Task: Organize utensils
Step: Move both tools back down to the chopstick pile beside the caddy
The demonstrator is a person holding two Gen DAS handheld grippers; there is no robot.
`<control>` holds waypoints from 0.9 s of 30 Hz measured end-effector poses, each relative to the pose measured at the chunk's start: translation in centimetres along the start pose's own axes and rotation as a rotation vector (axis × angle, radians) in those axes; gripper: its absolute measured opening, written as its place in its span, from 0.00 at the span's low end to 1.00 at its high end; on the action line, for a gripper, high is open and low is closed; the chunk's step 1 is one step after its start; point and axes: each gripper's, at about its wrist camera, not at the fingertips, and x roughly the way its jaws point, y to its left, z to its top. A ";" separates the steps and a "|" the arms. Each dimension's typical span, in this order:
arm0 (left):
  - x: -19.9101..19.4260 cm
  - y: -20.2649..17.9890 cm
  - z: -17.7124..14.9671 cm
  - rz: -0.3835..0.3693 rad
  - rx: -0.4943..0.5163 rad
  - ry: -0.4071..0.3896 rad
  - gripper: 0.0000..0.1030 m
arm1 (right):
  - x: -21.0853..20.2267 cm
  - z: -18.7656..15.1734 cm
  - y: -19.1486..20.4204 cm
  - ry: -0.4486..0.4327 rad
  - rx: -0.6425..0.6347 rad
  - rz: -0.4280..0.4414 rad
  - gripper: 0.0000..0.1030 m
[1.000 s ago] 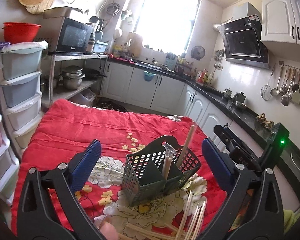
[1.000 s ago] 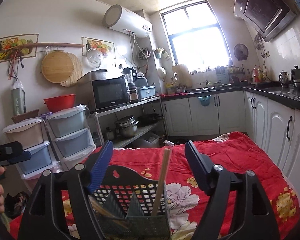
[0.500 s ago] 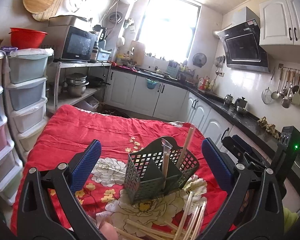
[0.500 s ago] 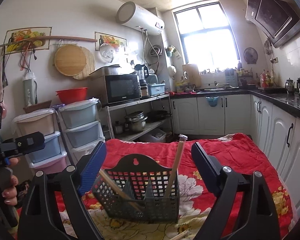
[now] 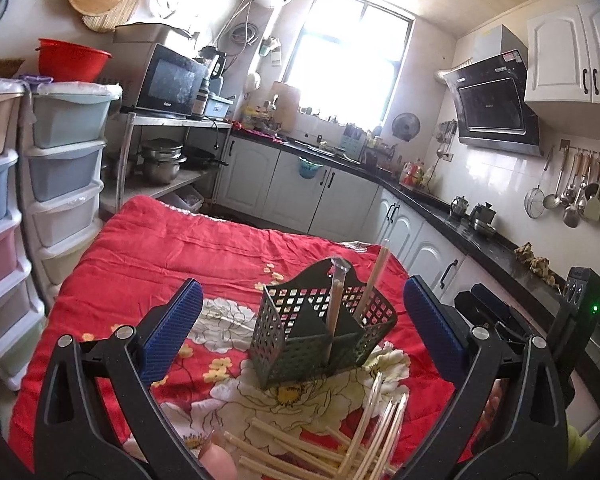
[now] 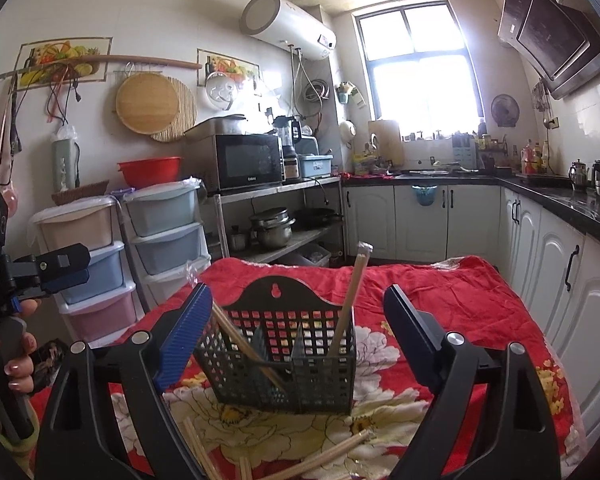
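A dark green mesh basket (image 5: 300,340) with dividers stands on the red flowered cloth (image 5: 160,256). Two wrapped chopstick pairs (image 5: 374,276) stand in it; in the right wrist view one (image 6: 350,300) is upright and another (image 6: 240,344) leans left. Several loose wrapped chopsticks (image 5: 340,448) lie on the cloth in front of the basket. My left gripper (image 5: 302,282) is open and short of the basket, nothing between its pads. My right gripper (image 6: 298,289) is open wide, facing the basket from another side, pads clear of it.
A hand (image 6: 16,364) holds the left gripper's handle (image 6: 40,272) at the left edge of the right wrist view. Stacked plastic drawers (image 5: 64,168) stand left of the table. White cabinets and a black counter (image 5: 480,236) run along the right.
My right gripper has opened wider and drawn back from the basket, leaving a chopstick pair standing in it. My left gripper has shifted a little, so the basket sits further right in its view.
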 end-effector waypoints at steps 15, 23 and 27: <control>-0.3 1.1 -2.5 0.033 -0.031 0.055 0.90 | -1.2 -1.8 0.5 0.070 -0.003 0.007 0.82; -0.1 2.2 -4.0 0.056 -0.054 0.096 0.90 | -1.5 -3.1 0.8 0.111 -0.007 0.008 0.82; 0.0 2.9 -4.6 0.069 -0.067 0.117 0.90 | -1.5 -3.8 1.0 0.137 -0.010 0.009 0.82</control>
